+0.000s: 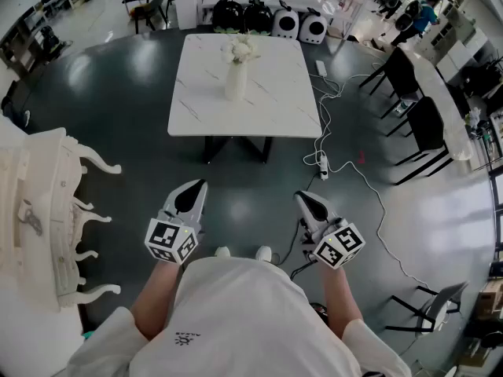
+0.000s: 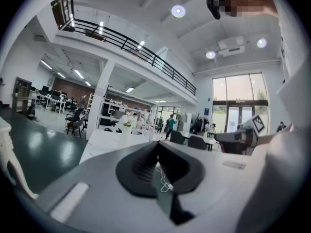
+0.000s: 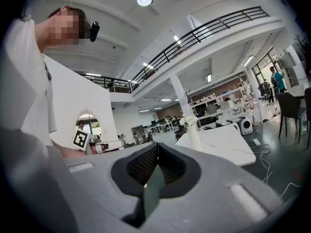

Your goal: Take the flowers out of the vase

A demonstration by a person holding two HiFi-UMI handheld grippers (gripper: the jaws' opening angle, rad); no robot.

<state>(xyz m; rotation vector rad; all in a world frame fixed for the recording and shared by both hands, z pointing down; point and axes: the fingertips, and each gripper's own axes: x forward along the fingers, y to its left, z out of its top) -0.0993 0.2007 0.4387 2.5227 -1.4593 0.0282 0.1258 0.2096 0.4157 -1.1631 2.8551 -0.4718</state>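
Nothing is done yet. The left gripper (image 1: 196,191) and right gripper (image 1: 302,201) are both pressed together, pinching nothing. The flowers (image 1: 240,49), apparently all in place, stand in the vase (image 1: 235,85) on the table (image 1: 271,104), well ahead of both grippers. The approach and the lifting are left to do.

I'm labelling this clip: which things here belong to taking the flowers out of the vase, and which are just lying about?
Job: flowers, vase, table.
Lying about: power strip, black chairs, white carved furniture.
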